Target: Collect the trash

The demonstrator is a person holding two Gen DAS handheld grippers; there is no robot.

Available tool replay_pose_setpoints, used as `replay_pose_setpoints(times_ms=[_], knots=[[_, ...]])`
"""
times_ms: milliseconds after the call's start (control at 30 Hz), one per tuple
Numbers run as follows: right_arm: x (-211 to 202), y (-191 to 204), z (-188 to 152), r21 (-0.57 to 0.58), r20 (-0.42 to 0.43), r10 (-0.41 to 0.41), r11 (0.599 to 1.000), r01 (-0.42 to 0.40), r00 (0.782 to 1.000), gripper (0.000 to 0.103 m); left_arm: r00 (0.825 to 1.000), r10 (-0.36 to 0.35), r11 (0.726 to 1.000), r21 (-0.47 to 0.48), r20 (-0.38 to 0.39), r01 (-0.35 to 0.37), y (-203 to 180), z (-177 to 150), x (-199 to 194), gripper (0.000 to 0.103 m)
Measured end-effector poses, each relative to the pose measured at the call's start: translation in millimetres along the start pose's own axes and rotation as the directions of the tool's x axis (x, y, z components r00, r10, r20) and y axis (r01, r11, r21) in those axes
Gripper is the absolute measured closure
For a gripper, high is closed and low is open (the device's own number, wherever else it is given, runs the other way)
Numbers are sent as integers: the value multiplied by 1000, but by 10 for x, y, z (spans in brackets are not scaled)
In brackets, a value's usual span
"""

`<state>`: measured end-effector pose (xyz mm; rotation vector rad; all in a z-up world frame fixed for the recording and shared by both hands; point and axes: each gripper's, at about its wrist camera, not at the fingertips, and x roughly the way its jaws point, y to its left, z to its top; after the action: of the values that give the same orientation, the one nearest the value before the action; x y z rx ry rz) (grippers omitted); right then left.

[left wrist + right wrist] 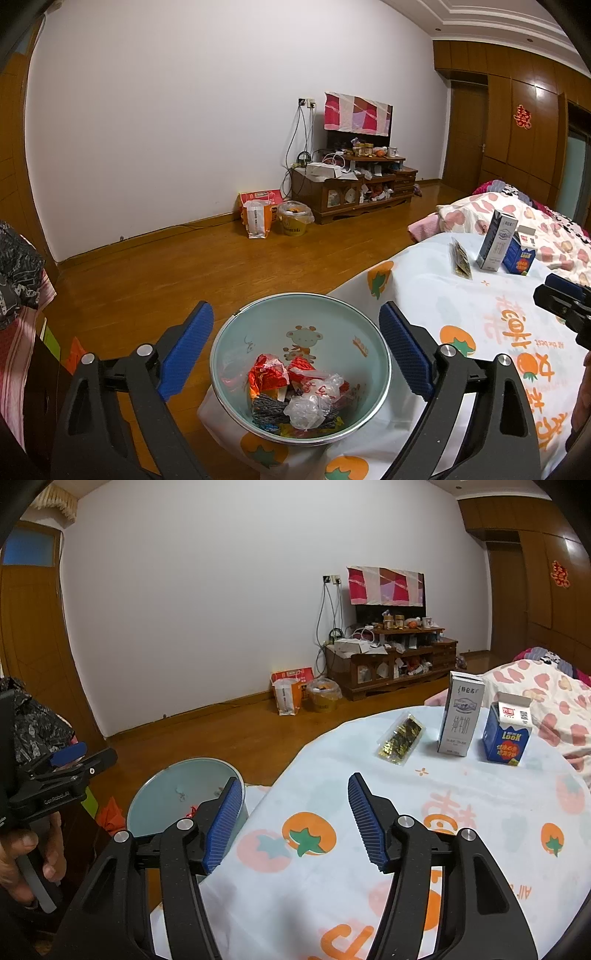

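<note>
A pale green bin (221, 332) stands on the floor against the table edge, holding several crumpled wrappers and plastic bits (295, 391). My left gripper (295, 314) hovers above the bin, open wide, with nothing between its blue pads. My right gripper (295, 779) is open over the fruit-print tablecloth (461, 812), also with nothing in it. Beyond it on the table lie a seaweed packet (400, 740), an upright grey milk carton (460, 716) and a blue carton (506, 734) with its top torn open. The bin (177, 786) shows at the right gripper's left.
A bed with a pink-spotted quilt (535, 690) borders the table's far right. Across the wooden floor (184, 266) stand a TV cabinet (351, 188), a paper bag (256, 218) and a yellow bucket (293, 218). A hand (22, 853) holds the left gripper's handle.
</note>
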<state>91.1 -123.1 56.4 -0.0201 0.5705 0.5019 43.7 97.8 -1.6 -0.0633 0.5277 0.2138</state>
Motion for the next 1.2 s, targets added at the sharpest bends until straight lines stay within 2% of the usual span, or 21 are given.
replay_pose_setpoints(times_ms=[267,1200], knots=[[-15,6,-16,4,3,0,1000,0,1000,42,1000,6,1000,-3,-4,-6,16,1,-13,10],[-86,19,-7,3,33,-23,1000,23,999,35,998,21,999,37,-54,-19,-129,-59,108,10]])
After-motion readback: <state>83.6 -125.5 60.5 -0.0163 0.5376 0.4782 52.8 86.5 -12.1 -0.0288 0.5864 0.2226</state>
